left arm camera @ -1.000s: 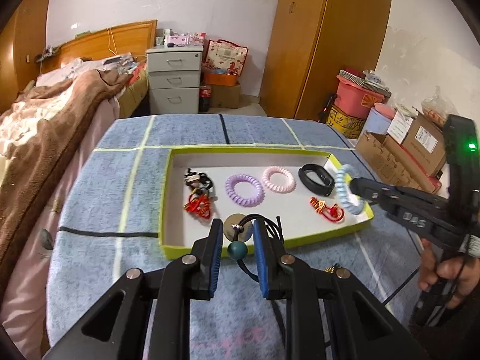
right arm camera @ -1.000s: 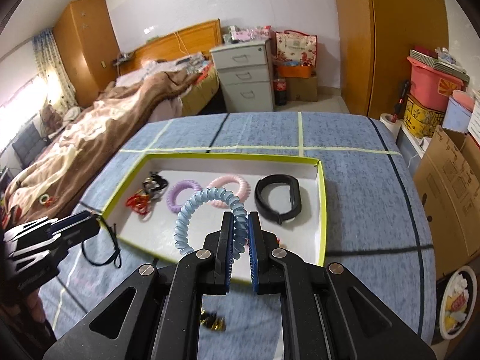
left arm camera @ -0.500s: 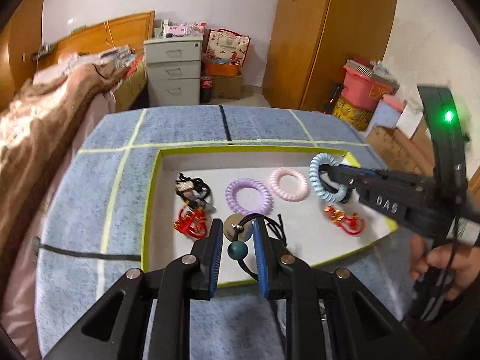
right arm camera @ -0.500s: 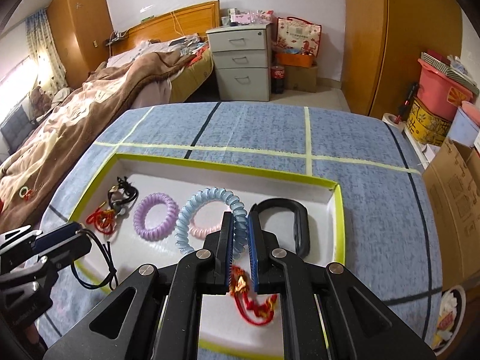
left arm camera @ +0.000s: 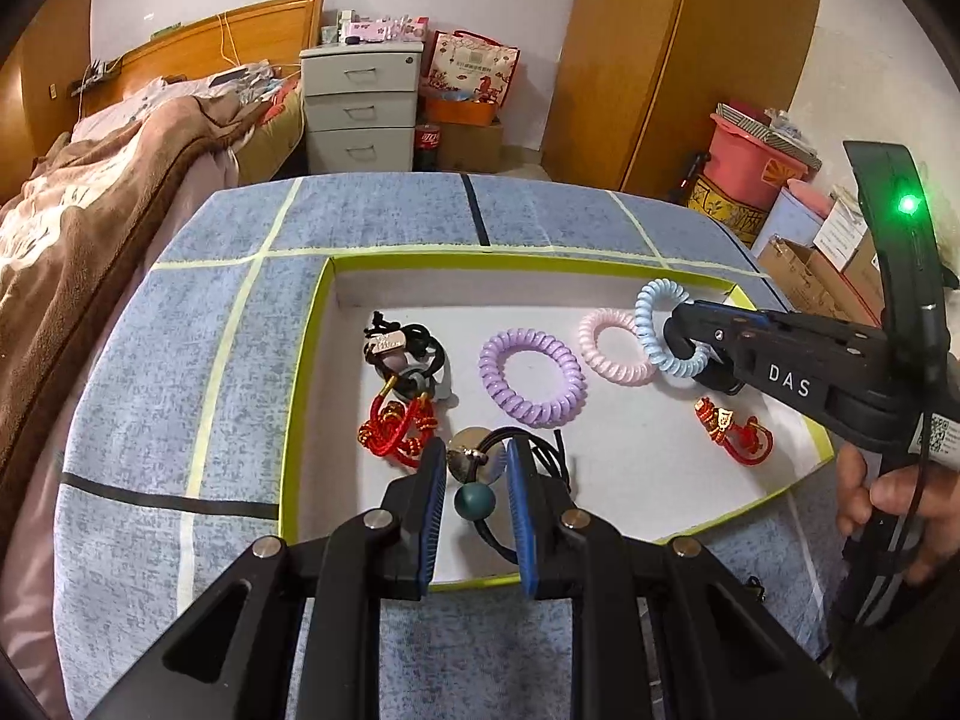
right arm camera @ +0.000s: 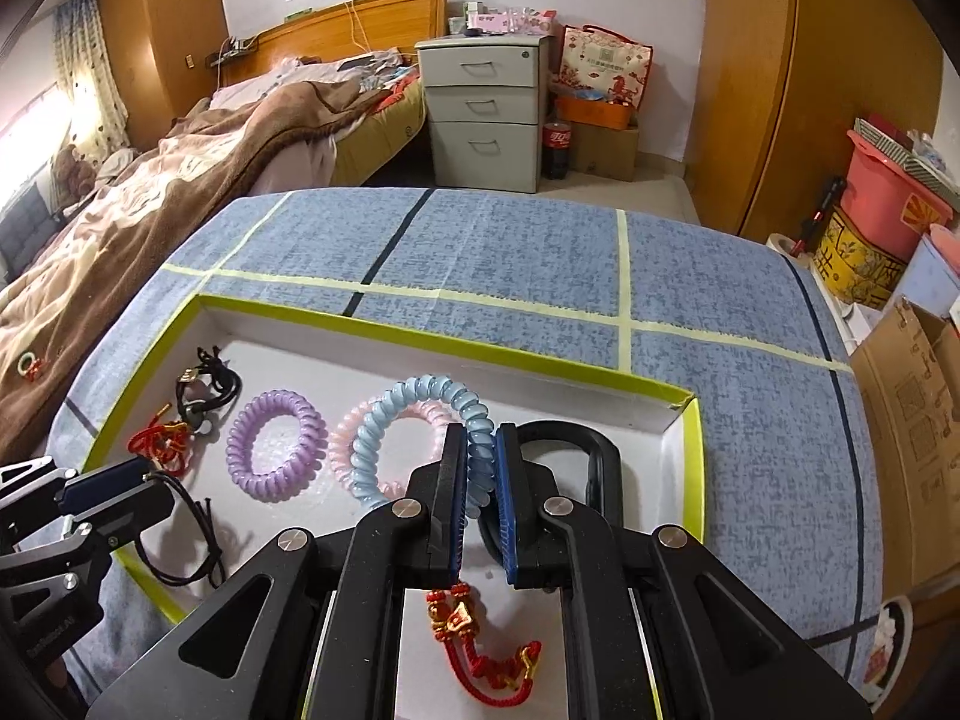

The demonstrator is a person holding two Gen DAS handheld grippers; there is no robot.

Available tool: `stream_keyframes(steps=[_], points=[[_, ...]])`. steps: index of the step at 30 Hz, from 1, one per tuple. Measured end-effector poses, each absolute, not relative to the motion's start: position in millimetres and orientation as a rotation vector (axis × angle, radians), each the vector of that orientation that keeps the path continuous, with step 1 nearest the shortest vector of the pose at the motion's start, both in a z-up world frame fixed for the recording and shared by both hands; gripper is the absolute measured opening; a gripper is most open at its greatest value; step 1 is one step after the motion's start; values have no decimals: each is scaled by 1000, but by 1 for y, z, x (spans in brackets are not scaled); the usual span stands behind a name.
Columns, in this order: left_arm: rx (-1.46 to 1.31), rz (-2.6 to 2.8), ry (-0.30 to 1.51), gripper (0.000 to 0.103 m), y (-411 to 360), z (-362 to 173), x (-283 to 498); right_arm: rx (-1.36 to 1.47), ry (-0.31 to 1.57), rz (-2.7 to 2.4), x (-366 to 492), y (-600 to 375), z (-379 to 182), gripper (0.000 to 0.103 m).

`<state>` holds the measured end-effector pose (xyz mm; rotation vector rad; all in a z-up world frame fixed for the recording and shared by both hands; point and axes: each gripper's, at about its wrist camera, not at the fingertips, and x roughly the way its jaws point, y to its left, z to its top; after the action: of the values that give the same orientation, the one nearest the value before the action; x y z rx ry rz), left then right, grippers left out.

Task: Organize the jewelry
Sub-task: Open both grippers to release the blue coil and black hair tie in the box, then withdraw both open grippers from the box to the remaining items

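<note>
A white tray with a lime-green rim [left arm camera: 312, 324] [right arm camera: 432, 339] sits on the blue cloth. My right gripper [right arm camera: 480, 450] [left arm camera: 681, 339] is shut on a light-blue coil bracelet [right arm camera: 384, 420] [left arm camera: 651, 324], held over the pink coil bracelet [left arm camera: 606, 348] and beside the black bangle [right arm camera: 576, 438]. My left gripper [left arm camera: 477, 468] is shut on a black cord necklace with a teal bead [left arm camera: 474, 501] and metal disc, over the tray's near part. A purple coil bracelet [left arm camera: 531, 378], red knotted cords [left arm camera: 396, 429] [right arm camera: 480, 654] and black cords [left arm camera: 402, 348] lie in the tray.
A bed with a brown blanket [right arm camera: 150, 204] lies to the left. A grey drawer unit [right arm camera: 486, 114] and a wooden wardrobe [right arm camera: 780, 90] stand behind the table. Cardboard boxes [right arm camera: 912, 396] and a pink bin [right arm camera: 888, 198] stand to the right.
My right gripper has carried the light-blue coil bracelet leftward and farther into the tray, over the pink one. My left gripper stays shut on the black cord necklace and has moved farther over the tray.
</note>
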<state>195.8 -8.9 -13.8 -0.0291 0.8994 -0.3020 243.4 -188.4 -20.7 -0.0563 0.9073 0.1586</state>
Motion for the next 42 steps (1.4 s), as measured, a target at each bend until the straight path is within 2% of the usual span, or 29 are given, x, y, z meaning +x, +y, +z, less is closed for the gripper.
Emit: stream_keyframes(steps=[12, 19, 23, 27, 29, 30, 37, 42], points=[[-36, -302, 927, 22, -8, -22, 200, -77, 913, 158, 246, -187, -26, 10], [-39, -309, 924, 34, -8, -21, 199, -79, 917, 151, 246, -188, -27, 11], [-38, -304, 927, 34, -9, -21, 198, -72, 911, 151, 244, -188, -24, 15], [-40, -305, 917, 42, -8, -18, 195, -63, 896, 158, 241, -188, -20, 20], [-47, -308, 914, 43, -7, -16, 194, -51, 881, 170, 237, -188, -16, 38], [-45, -305, 911, 45, -6, -15, 192, -48, 874, 174, 235, -188, -14, 41], [-31, -300, 882, 53, -6, -3, 178, -39, 843, 177, 222, -185, -1, 41], [-24, -286, 852, 55, -4, 7, 164, -4, 810, 183, 201, -189, 9, 41]])
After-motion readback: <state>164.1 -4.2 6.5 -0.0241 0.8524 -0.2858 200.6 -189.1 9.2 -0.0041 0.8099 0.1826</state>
